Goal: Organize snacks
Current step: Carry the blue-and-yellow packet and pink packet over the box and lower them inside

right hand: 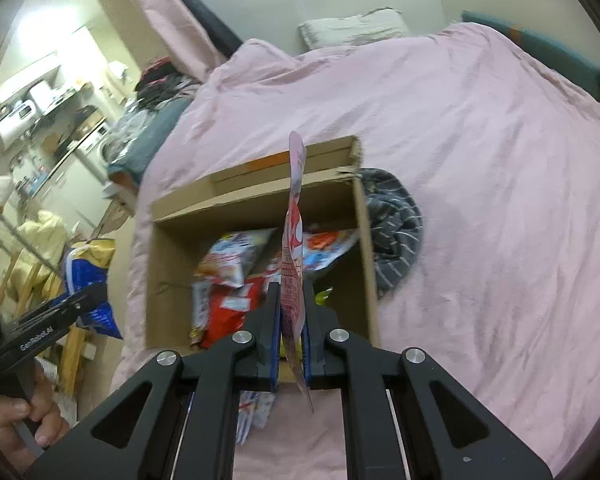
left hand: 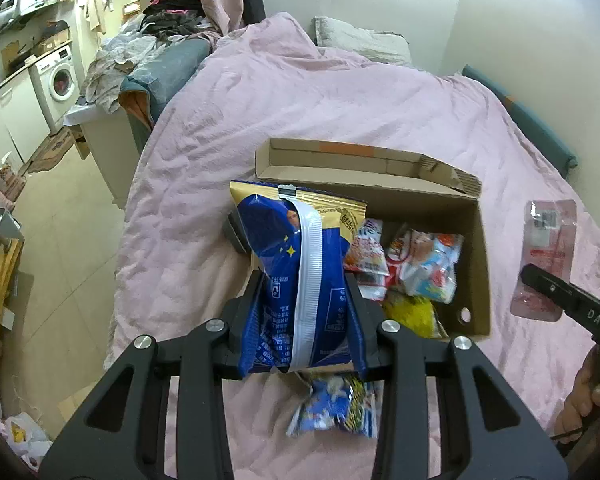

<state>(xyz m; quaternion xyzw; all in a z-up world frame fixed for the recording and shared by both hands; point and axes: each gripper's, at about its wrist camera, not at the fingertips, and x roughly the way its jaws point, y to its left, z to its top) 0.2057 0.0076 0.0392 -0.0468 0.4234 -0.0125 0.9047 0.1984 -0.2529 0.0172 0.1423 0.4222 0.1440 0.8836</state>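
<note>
- The left gripper (left hand: 306, 304) is clamped on a blue snack bag (left hand: 296, 280), its two black fingers pressing the bag's sides just below the middle
- That blue snack bag stands upright between the fingers, white back seam facing the camera and gold top edge up, in the air by the near left corner of the cardboard box (left hand: 476, 264)
- The right gripper (right hand: 291, 320) is squeezed tight on a thin pink packet (right hand: 294, 240), seen edge-on; the packet rises well past the fingertips and its lower corner sticks out below the pads
- In the left wrist view the same pink packet shows flat-on, well to the right of the box, with the right gripper's black finger across its lower part
- The open box sits on a pink bedspread (left hand: 340, 100), with several red, white and yellow snack packs (left hand: 420, 264) inside
- A small blue and white snack pack (left hand: 336, 408) lies on the bedspread just below the left gripper, outside the box
- A grey striped cloth (right hand: 396, 232) lies against the box's right wall
- A hand (right hand: 16, 416) grips the left gripper's handle
</note>
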